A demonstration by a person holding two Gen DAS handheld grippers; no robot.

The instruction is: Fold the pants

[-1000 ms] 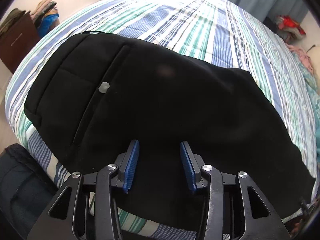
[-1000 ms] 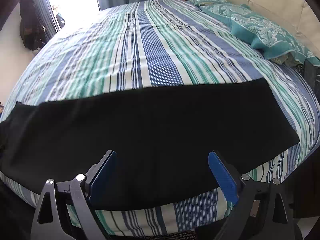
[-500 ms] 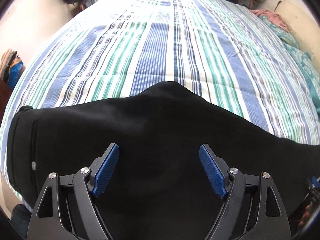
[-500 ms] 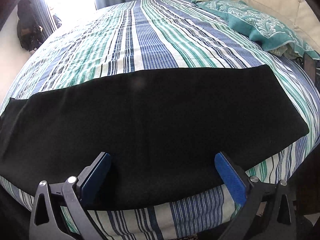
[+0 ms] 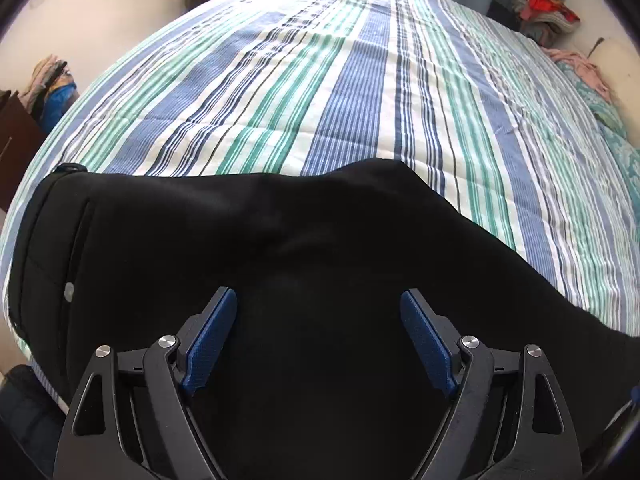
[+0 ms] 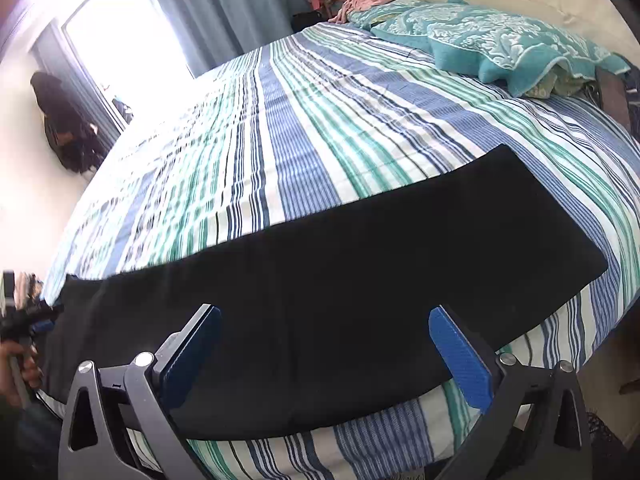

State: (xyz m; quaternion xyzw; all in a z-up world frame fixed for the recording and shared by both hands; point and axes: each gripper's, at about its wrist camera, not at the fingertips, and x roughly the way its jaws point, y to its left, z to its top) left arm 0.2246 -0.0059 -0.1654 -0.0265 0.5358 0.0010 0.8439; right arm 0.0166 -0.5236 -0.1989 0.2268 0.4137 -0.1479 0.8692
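Item: black pants (image 5: 320, 240), laid flat in one long band along the near edge of the bed (image 5: 360, 100), on its blue, green and white striped cover. We record the fabric as dark and nearly featureless.

Left wrist view: we see the waist end of the pants, toward the left side of the bed. It shows a waistband seam, a pale button (image 5: 69, 291) and a small loop at the upper corner. The far edge of the pants rises into a soft hump toward the middle of the bed.

Right wrist view: we see the leg end (image 6: 540, 240), toward the pillow (image 6: 512, 48) side of the bed, ending in a straight hem with squared corners. A strip of striped cover shows between the pants and the bed's near edge.

Left gripper (image 5: 318, 334): its jaws have just been opening and now stand wide apart above the pants, nothing pinched between them.

Right gripper (image 6: 324, 354): its jaws have just been opening too, spread wide over the leg end, gripping nothing.

At the left rim of the right wrist view a hand (image 6: 16, 372) appears on a dark handle, blurred and cut off.

Folds and layers within the black cloth we cannot make out. Whether either gripper's tips touch the fabric we cannot tell.
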